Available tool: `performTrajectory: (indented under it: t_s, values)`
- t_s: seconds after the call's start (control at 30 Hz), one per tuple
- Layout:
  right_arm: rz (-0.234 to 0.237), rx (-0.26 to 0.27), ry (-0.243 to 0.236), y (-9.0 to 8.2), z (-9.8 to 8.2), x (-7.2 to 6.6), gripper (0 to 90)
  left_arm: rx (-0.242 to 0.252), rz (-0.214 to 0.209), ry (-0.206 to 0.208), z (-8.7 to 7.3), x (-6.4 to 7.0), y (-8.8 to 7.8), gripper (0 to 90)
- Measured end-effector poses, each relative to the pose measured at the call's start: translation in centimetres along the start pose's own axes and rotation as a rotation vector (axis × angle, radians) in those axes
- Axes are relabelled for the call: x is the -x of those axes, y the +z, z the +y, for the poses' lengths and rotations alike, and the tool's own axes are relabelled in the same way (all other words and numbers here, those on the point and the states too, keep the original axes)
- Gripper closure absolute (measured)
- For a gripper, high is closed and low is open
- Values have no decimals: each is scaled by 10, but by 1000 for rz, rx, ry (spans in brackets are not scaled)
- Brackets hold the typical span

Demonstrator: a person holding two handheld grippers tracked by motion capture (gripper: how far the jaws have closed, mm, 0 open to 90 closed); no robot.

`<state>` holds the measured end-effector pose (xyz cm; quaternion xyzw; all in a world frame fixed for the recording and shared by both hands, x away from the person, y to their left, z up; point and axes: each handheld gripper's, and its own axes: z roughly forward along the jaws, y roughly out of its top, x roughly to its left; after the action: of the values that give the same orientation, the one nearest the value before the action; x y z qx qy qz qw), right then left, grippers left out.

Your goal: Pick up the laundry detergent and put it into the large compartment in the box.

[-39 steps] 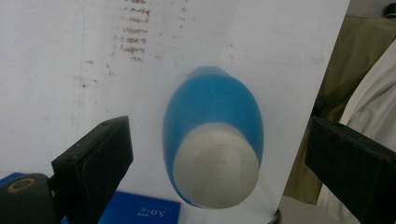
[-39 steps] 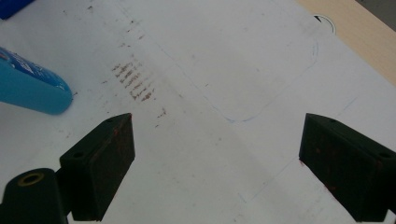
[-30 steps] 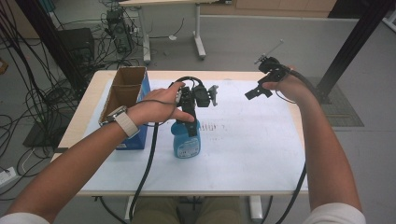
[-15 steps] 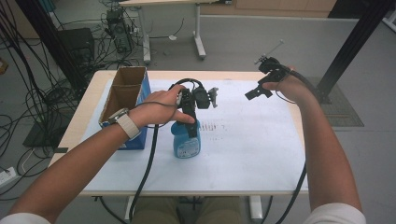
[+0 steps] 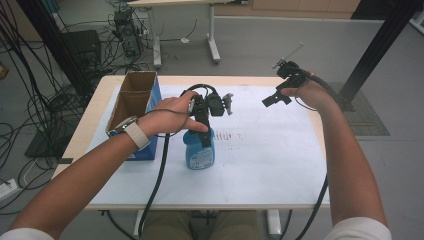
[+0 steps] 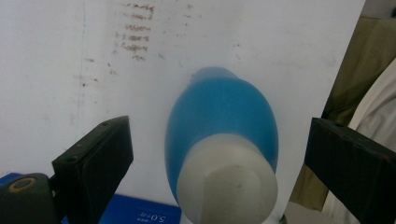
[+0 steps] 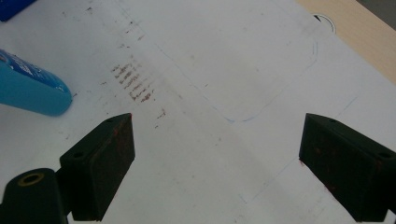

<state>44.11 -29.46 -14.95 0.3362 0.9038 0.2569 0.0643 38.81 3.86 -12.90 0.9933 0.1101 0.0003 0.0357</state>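
Little has moved: the left gripper (image 5: 207, 122) still hovers, jaws spread, directly above the upright blue bottle (image 6: 224, 140); the right gripper (image 5: 280, 92), jaws spread, waits at two o'clock.

The bottle (image 6: 219, 121) looks like smooth blue plastic, a bit see-through, with a matt white plastic cap (image 6: 229, 186) at the bottom middle of the left gripper view. The sheet (image 7: 224, 56) on the table looks like matt white paper with brown smudges. The table (image 5: 95, 117) edge looks like pale wood. The box (image 5: 131, 100), left in the high view, is brown cardboard inside. The black pads (image 7: 100, 163) look dull and a little scuffed.
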Motion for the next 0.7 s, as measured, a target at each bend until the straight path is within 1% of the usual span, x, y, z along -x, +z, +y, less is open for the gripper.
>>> performTrajectory:
  t_s: [0.7]
  values:
    - [0,3,5,-1,-1,0,104,5,-3,-8,0,0,0,83]
